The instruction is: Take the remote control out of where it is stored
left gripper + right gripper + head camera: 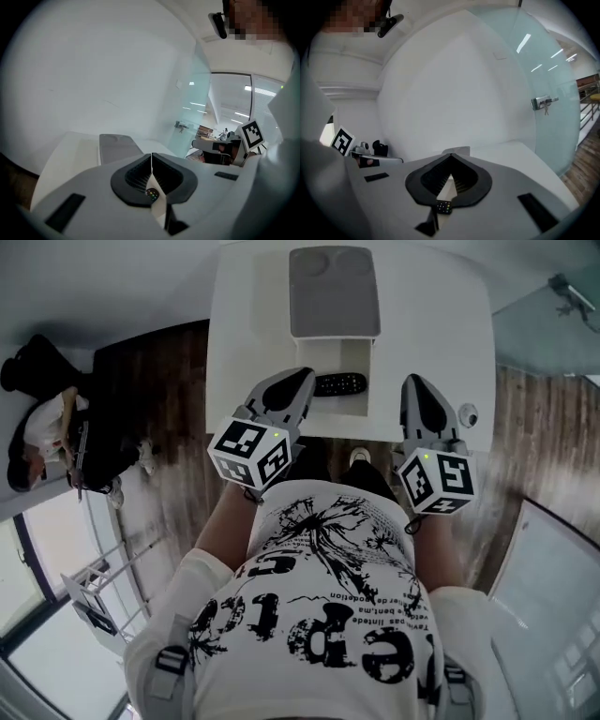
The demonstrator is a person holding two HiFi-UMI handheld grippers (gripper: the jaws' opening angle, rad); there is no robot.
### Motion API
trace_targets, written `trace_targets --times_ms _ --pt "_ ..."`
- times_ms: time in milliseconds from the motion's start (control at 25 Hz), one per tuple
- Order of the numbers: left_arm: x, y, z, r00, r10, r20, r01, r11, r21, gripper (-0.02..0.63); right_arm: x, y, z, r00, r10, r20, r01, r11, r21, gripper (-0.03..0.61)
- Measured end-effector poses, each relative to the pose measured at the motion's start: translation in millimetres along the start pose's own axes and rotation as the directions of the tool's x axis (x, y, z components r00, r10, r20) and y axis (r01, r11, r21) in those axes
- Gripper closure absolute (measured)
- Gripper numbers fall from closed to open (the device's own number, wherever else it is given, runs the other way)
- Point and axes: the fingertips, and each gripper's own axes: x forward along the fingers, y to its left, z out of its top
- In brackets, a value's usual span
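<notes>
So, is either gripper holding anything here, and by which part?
Nothing is held. The left gripper and the right gripper both have their jaws together with nothing between them; the remote control lies ungripped.

Count, head view:
- table (244, 352): 1
- grey-lidded storage box (334, 292), far edge of the table: 1
- remote control (339, 383), toward the near edge: 1
- small round white object (468, 415), near right corner: 1
- grippers: 2, left gripper (304, 376) and right gripper (413, 382)
</notes>
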Motion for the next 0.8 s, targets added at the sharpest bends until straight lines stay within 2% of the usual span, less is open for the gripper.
trace_targets --times_ms 160,240,360,440,480,600,680,800 --pt "23.0 12.3 -2.6 0.987 -0.132 -0.086 0.135 0.99 0.03 0.604 11.7 -5.4 -3.5 0.994 -0.112 -0.004 0.112 0.993 0.036 0.584" --pt "31.0 13.1 -14.7 0.969 -0.187 -0.161 0.203 0.976 0.085 0.604 16.3 -7.0 -8.3 0.987 -0.163 -0.006 0.163 0.985 0.061 0.584" --pt "41.9 13.1 -37.3 0.935 -0.23 -0.269 0.282 0.944 0.171 0.604 20.8 -8.8 -18.7 0.973 -0.233 -0.012 0.233 0.969 0.086 0.584" --pt "48.6 12.7 -49.1 0.911 -0.243 -0.334 0.33 0.915 0.234 0.589 19.4 -8.8 -26.6 0.958 -0.285 -0.018 0.285 0.952 0.11 0.584" --pt "51.2 12.9 -54.2 0.898 -0.241 -0.368 0.352 0.895 0.273 0.555 17.4 -8.1 -30.8 0.95 -0.311 -0.022 0.311 0.943 0.122 0.584" --pt "59.4 12.7 -70.9 0.858 -0.243 -0.452 0.429 0.823 0.372 0.496 11.0 -6.7 -43.3 0.927 -0.374 -0.036 0.375 0.914 0.154 0.584" --pt "66.2 9.0 -80.1 0.832 -0.279 -0.479 0.483 0.789 0.38 0.472 8.2 -6.1 -50.5 0.913 -0.404 -0.047 0.406 0.897 0.173 0.584" --pt "71.7 -1.3 -92.5 0.799 -0.33 -0.502 0.539 0.764 0.355 0.435 3.1 -4.6 -60.6 0.898 -0.435 -0.063 0.439 0.878 0.194 0.584"
